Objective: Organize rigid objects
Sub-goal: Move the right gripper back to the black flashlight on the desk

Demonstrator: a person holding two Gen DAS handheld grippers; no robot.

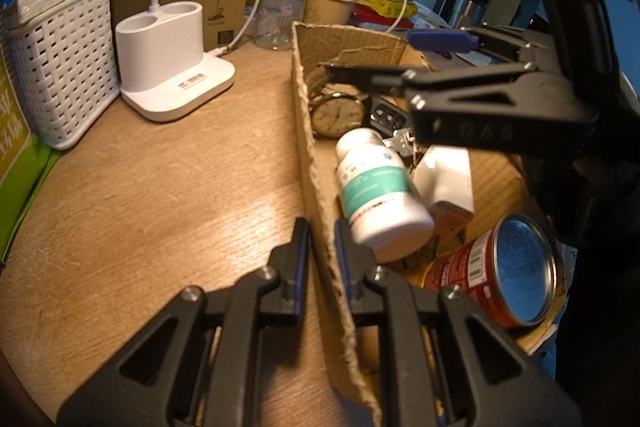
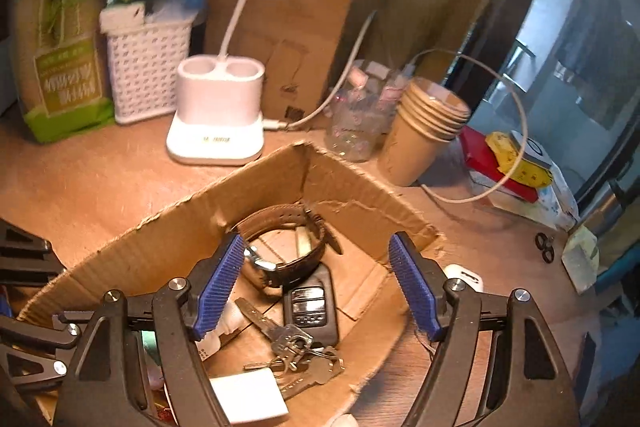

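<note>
**Right claw spread above the box, left claw pinching its wall**

The cardboard box (image 2: pixel 280 183) sits on the wooden tabletop (image 1: pixel 160 195), toward its right side, in front of the white lamp base (image 1: pixel 176 67) and the stack of paper cups (image 2: pixel 428 123) that stand along the back edge. Inside it lie the watch (image 2: pixel 288 247), the key fob (image 2: pixel 310 303), the bunch of keys (image 2: pixel 292 343), a white pill bottle (image 1: pixel 376 187), a small white carton (image 1: pixel 446 175) and a red tin can (image 1: pixel 496 267).

The left claw (image 1: pixel 320 263) is pressed together on the box's near-left wall, one pad outside and one inside, and seems to steady the box. The right claw (image 2: pixel 316 283) hangs over the middle of the box with its blue pads spread wide and nothing between them; no pad touches anything.

Seen from the right wrist, the fob and watch lie directly below and ahead of the gap between the pads, and the keys a little nearer. The fob's long axis runs roughly along the claw's pointing line, so the pads already stand across its narrow width. The right claw is plainly the nearer one to these. A small white charger (image 2: pixel 464 277) lies on the tabletop just outside the box's right wall, beside the right pad; it looks like the likeliest thing left to bring in, though I cannot tell for certain.
</note>
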